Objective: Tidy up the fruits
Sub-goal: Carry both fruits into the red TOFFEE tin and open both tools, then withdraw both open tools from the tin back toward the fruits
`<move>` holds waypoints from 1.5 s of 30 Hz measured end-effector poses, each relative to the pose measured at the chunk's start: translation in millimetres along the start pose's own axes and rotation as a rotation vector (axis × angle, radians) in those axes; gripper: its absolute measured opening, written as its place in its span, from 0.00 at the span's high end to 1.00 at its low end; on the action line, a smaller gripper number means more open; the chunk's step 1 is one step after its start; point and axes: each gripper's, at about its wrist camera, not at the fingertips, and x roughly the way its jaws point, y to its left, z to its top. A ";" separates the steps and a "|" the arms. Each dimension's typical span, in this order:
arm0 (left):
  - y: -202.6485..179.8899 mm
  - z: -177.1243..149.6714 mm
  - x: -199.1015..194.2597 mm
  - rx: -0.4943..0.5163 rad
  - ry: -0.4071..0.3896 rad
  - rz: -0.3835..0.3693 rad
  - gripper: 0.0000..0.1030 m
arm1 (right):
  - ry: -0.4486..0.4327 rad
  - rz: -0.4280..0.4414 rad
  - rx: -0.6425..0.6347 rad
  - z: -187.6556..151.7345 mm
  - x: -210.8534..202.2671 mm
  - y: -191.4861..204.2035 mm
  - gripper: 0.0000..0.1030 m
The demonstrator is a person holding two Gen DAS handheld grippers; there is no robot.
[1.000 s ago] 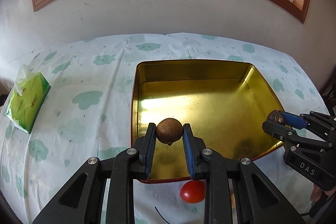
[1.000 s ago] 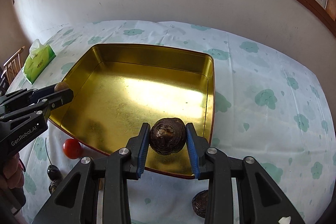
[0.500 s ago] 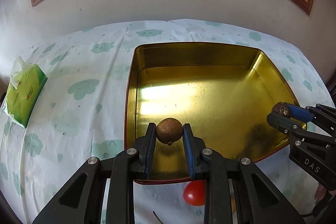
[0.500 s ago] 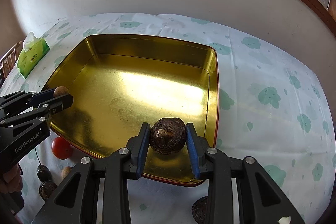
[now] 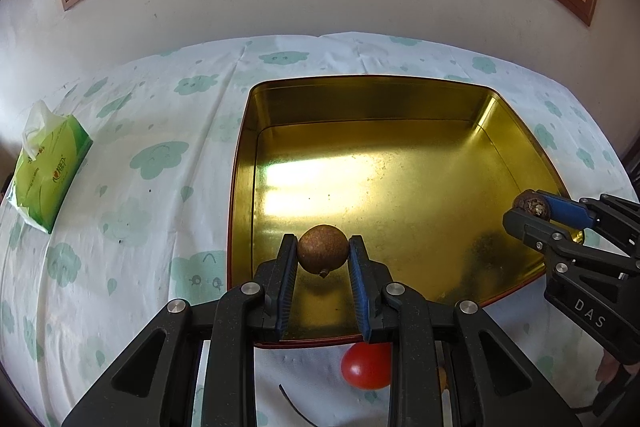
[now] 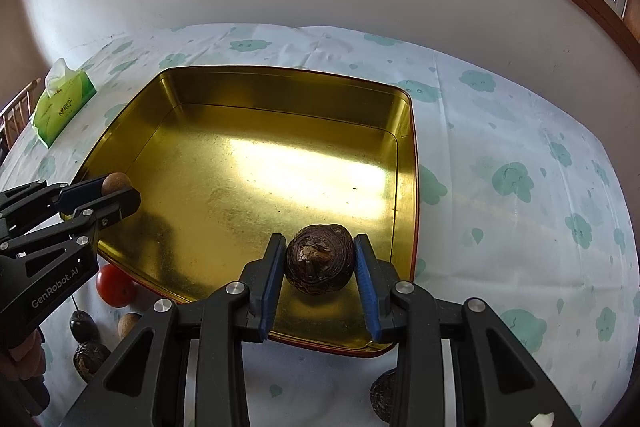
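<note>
Left gripper point(image 5: 322, 259) is clamping a small round tan-brown fruit point(image 5: 322, 248) over the near left of the square golden metal tray point(image 5: 400, 99) | right gripper point(image 6: 320, 263) is pinching a dark wrinkled round fruit point(image 6: 320, 259) above its near right corner | both likely poised for dropping in.

The left gripper point(image 5: 322, 254) is reaching forward and level, its two blue-padded fingers point(image 5: 287, 281) pressing in on both sides of a small round brown fruit point(image 5: 322, 253) and carrying it clear of any surface. The right gripper point(image 6: 320, 259) is pointing forward in the same manner, its fingers point(image 6: 365, 281) clamping a darker, wrinkled fruit point(image 6: 320, 259) between them. In each wrist view the other gripper is entering from the side, angling inward, with part of a hand showing beneath its handle.
</note>
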 end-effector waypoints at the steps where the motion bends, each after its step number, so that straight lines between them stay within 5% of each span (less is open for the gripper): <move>1: -0.1 0.2 -0.2 0.000 -0.001 0.001 0.74 | 0.001 0.000 0.001 -0.8 -0.4 -0.1 0.68; 8: 0.4 -0.3 -0.1 -0.009 0.003 0.007 0.73 | 0.001 0.000 0.001 -0.7 -2.1 1.5 0.57; 21: -11.5 -20.0 -61.0 -0.017 -0.065 -0.012 0.72 | -0.059 0.008 0.029 -21.6 -56.9 -1.6 0.57; 45: -13.6 -174.7 -142.4 -0.029 -0.017 -0.013 0.71 | -0.041 0.009 0.066 -163.6 -146.4 15.4 0.57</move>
